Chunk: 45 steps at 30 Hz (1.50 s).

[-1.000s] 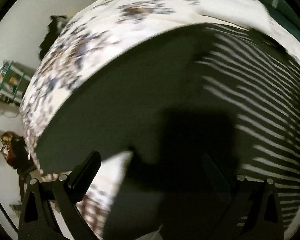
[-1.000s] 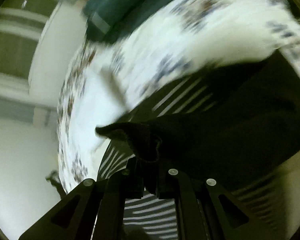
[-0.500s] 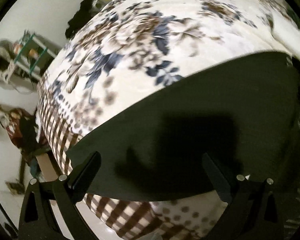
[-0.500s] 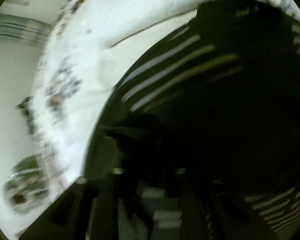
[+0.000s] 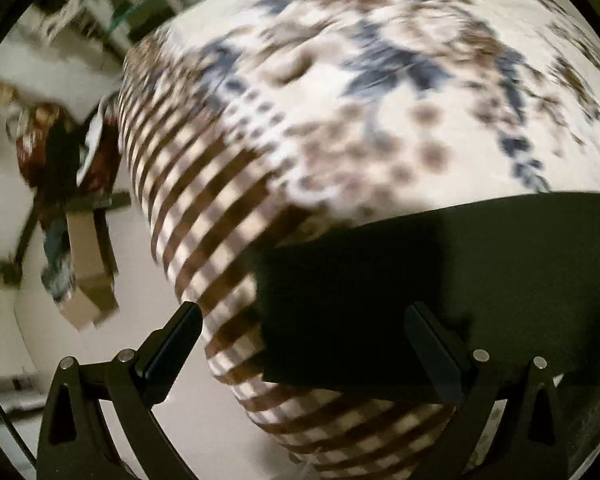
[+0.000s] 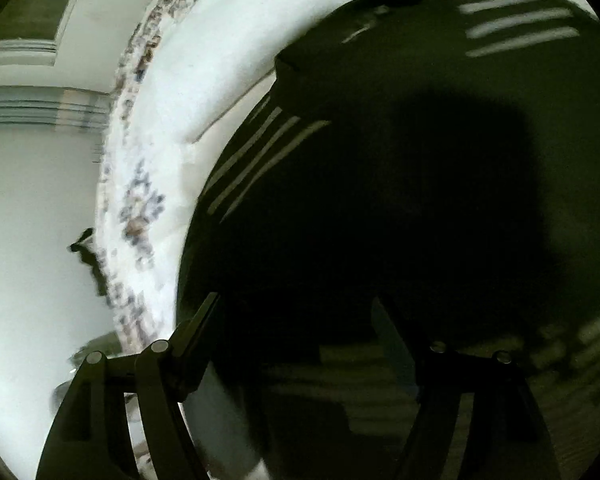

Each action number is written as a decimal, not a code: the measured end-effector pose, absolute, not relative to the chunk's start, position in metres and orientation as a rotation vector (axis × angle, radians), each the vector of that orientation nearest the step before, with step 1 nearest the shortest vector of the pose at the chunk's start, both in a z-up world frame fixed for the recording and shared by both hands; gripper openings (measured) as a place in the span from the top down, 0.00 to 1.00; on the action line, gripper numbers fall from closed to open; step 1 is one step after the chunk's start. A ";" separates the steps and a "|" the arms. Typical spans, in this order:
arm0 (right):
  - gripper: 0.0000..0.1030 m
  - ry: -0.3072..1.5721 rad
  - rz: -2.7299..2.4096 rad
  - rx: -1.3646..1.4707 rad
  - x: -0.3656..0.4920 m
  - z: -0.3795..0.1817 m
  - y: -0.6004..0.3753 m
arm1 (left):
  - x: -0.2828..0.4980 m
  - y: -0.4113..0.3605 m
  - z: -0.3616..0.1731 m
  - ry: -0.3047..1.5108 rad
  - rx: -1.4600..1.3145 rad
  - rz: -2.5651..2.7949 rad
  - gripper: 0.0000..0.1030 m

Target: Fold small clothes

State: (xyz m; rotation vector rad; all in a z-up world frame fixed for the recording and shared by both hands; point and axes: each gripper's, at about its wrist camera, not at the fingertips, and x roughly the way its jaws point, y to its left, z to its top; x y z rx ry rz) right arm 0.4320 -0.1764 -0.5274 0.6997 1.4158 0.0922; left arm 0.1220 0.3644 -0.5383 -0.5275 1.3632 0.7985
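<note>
Dark striped cloth garment (image 6: 400,208) lies partly folded on floral bedspread (image 5: 380,80); your right hand-held gripper (image 6: 296,332) has just been opening, nothing pinched; your left hand-held gripper (image 5: 304,336) gapes empty; further folds likely remain

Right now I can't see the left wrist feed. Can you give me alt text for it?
A dark garment lies flat on a floral and checked bedspread, its corner between the open fingers of the left claw, which holds nothing. To the left, beyond the bed's edge, blurred clutter and a cardboard box sit on the pale floor.
</note>
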 end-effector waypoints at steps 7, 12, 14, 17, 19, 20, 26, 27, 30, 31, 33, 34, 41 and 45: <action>0.25 1.522 0.322 0.690 0.441 -0.540 -0.118 | 0.094 0.385 -0.581 1.372 -0.784 0.799 0.00; 0.25 1.485 0.207 0.618 0.405 -0.520 -0.151 | 0.095 0.392 -0.596 1.295 -0.886 0.790 0.19; 0.25 1.518 0.144 0.634 0.386 -0.523 -0.170 | 0.100 0.389 -0.584 1.254 -0.831 0.800 0.60; 0.25 1.544 0.073 0.562 0.365 -0.522 -0.176 | 0.101 0.394 -0.549 1.186 -0.791 0.801 0.98; 0.25 1.548 0.039 0.493 0.348 -0.518 -0.180 | 0.101 0.406 -0.527 1.113 -0.822 0.787 0.98; 0.25 1.549 0.027 0.468 0.341 -0.516 -0.186 | 0.103 0.413 -0.517 1.082 -0.827 0.783 0.98; 0.24 1.561 -0.055 0.323 0.324 -0.525 -0.162 | 0.148 0.489 -0.475 0.891 -0.832 0.765 0.98; 0.24 1.559 -0.069 0.315 0.323 -0.527 -0.159 | 0.164 0.504 -0.471 0.865 -0.817 0.759 0.98; 0.24 1.542 -0.103 0.320 0.324 -0.530 -0.151 | 0.191 0.531 -0.463 0.827 -0.760 0.784 1.00; 0.24 1.537 -0.108 0.326 0.326 -0.531 -0.150 | 0.199 0.545 -0.463 0.805 -0.749 0.810 1.00; 0.18 1.530 -0.116 0.332 0.328 -0.533 -0.148 | 0.209 0.566 -0.469 0.787 -0.790 0.804 0.98; 0.18 1.530 -0.120 0.335 0.330 -0.534 -0.147 | 0.211 0.573 -0.475 0.798 -0.826 0.802 0.98; 0.18 1.529 -0.136 0.340 0.336 -0.539 -0.132 | 0.180 0.520 -0.538 0.929 -1.101 0.651 0.29; 0.18 1.542 -0.132 0.341 0.341 -0.543 -0.131 | 0.160 0.497 -0.589 0.878 -1.333 0.628 0.24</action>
